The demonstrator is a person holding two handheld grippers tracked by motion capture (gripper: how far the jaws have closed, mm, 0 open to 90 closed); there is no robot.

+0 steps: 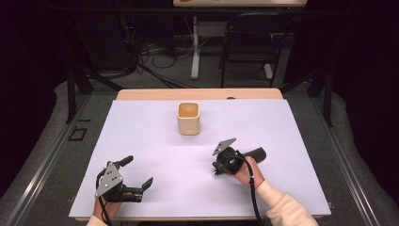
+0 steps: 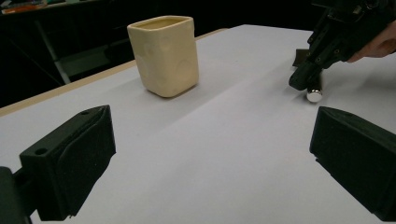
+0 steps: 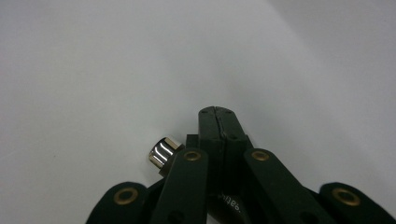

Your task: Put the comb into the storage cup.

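Note:
A cream square-sided cup (image 1: 188,118) (image 2: 164,56) stands upright at the far middle of the white sheet. A small shiny metal cylinder (image 3: 163,151) (image 2: 314,94) lies on the sheet against the left side of my right gripper (image 1: 217,169) (image 3: 215,112). That gripper's jaws are pressed together with nothing between them, and its tip (image 2: 303,80) points down at the sheet just above the cylinder. My left gripper (image 1: 137,172) (image 2: 210,154) rests near the front left edge, its jaws wide open and empty, facing the cup.
The white sheet (image 1: 155,136) covers a wooden table whose bare far edge (image 1: 197,94) shows behind the cup. Beyond the table are a dark chair (image 1: 249,37), a white table leg and floor cables. A hand in a cream sleeve (image 1: 282,207) holds the right gripper.

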